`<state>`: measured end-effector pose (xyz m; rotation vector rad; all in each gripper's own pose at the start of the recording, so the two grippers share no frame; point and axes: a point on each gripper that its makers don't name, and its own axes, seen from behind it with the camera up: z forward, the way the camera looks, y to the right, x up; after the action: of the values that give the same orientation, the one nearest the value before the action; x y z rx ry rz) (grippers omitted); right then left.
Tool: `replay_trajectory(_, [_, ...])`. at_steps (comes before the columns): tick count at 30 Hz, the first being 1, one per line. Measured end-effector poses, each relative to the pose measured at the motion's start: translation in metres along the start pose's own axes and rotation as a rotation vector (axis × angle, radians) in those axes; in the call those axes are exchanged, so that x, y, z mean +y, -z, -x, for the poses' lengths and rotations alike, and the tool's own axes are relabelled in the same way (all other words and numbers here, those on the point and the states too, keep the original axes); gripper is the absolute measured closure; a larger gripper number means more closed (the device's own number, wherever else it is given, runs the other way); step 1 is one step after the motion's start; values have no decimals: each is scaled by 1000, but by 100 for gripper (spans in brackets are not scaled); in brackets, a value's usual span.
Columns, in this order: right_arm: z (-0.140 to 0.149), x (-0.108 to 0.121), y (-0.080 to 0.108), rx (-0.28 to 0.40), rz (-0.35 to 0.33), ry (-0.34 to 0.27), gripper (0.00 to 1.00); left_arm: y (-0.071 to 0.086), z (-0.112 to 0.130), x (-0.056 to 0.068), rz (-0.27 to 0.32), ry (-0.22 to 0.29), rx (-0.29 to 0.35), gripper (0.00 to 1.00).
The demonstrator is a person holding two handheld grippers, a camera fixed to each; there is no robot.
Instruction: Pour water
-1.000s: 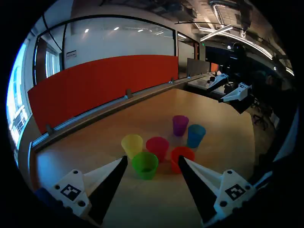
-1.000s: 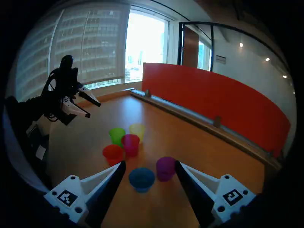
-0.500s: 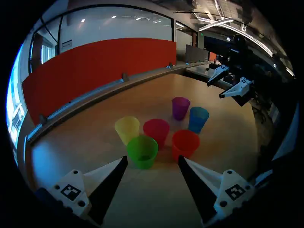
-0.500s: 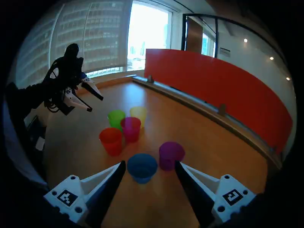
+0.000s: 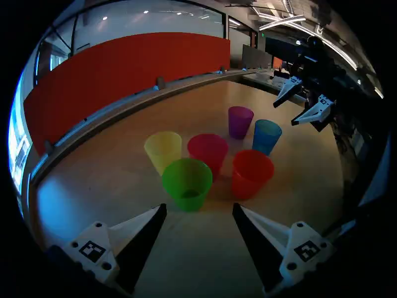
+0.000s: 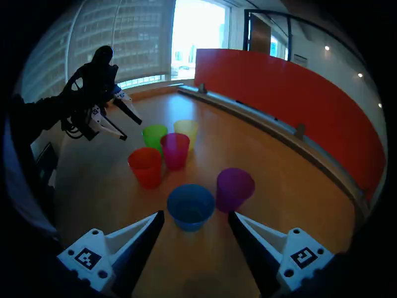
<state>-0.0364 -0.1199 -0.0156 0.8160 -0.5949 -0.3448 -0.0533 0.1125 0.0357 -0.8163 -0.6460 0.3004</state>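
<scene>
Green cup [image 5: 187,184], seemingly holding a little water, stands just ahead of the spread, empty left gripper [image 5: 198,205], blue cup [image 6: 190,207] before the likewise released right gripper [image 6: 195,213]; a finger could tip the close-set red cup [image 5: 250,174].

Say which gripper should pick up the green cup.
Left. The green cup stands just ahead of the open left gripper, roughly centred between its fingers. For the right gripper, the blue cup is nearest and the green one sits at the far side of the group.
</scene>
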Motion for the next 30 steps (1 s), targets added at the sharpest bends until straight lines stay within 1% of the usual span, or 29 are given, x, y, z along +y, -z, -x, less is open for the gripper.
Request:
replay_trajectory(9, [12,0,-15,-30,-12,9,0,-19,9,-5,13,7,-24,1])
replay_trajectory(21, [22,0,-31,-64,-21,12,0,-36,6,-13,24,10,-32,1])
replay_trajectory(30, [22,-1,-44,-69,-37,13,0,-46,-2,-12,39,-12,-34,1])
